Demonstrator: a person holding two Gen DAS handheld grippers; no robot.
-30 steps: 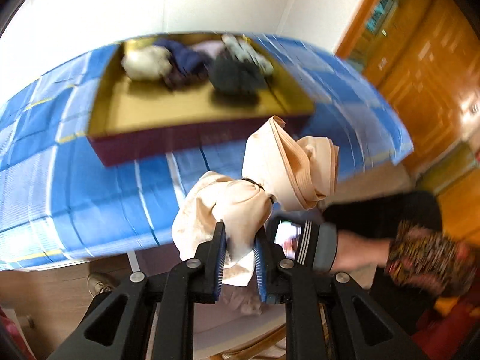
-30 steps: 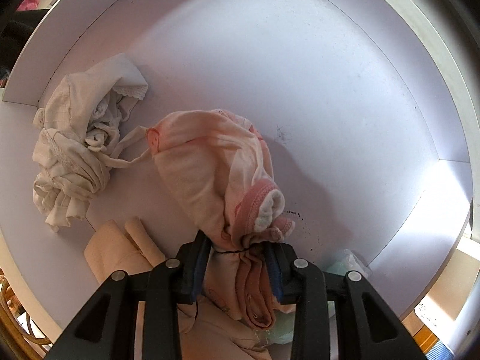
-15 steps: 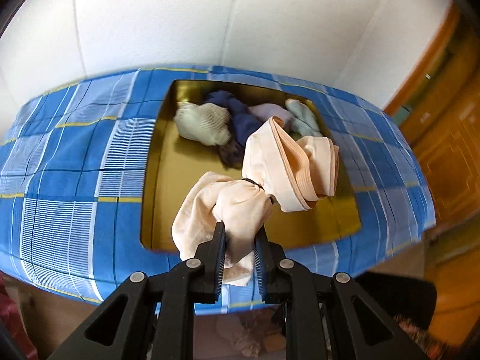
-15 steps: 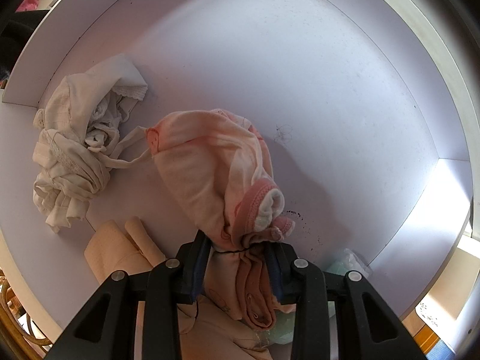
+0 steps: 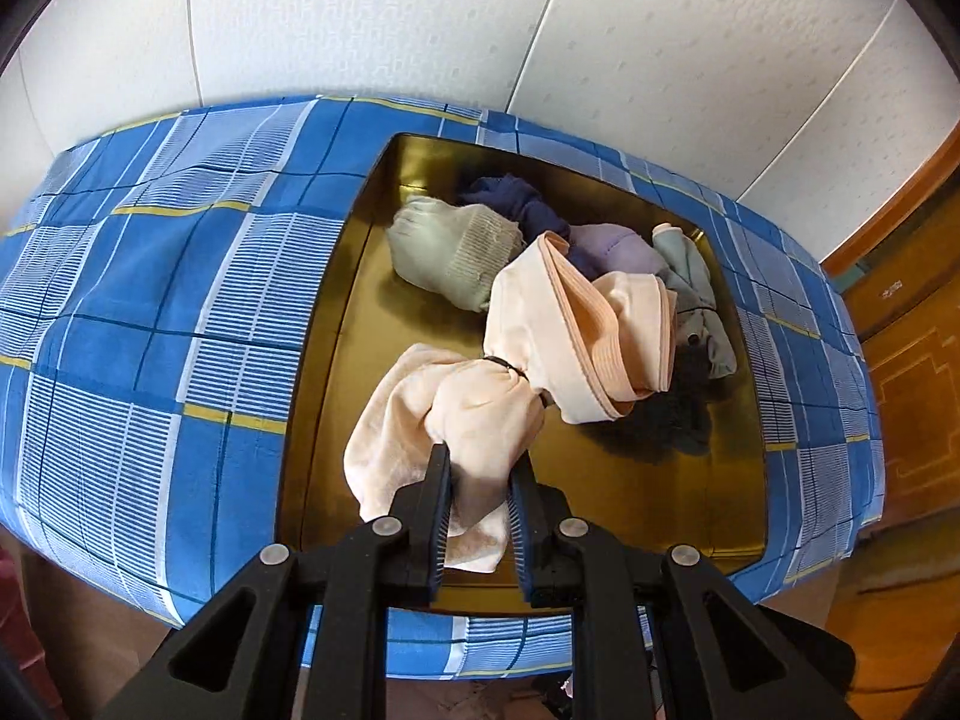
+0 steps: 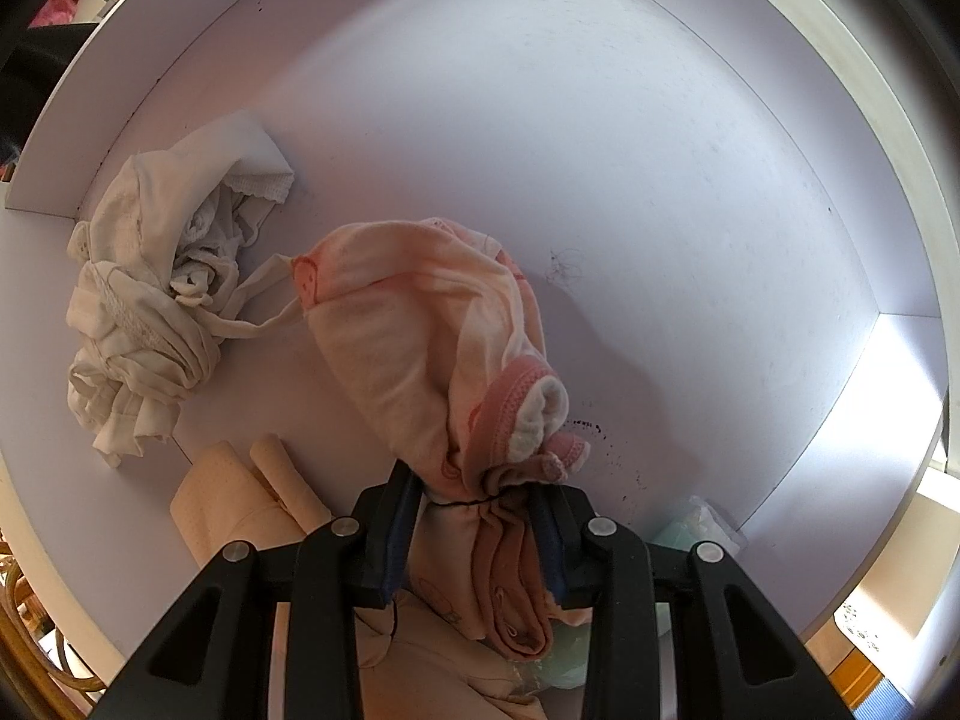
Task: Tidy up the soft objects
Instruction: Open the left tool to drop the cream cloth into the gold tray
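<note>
Gold box [image 5: 336,396] now beneath, peach bundle [image 5: 540,360] pointing up-right from left gripper [image 5: 478,480]

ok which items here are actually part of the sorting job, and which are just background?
In play:
- left gripper, shut on peach bundle
- right gripper, shut on pink bundle
- gold tray with sorted bundles
- cream bundle in white drawer

Background:
- blue plaid cloth
- white wall
- wooden door
</note>
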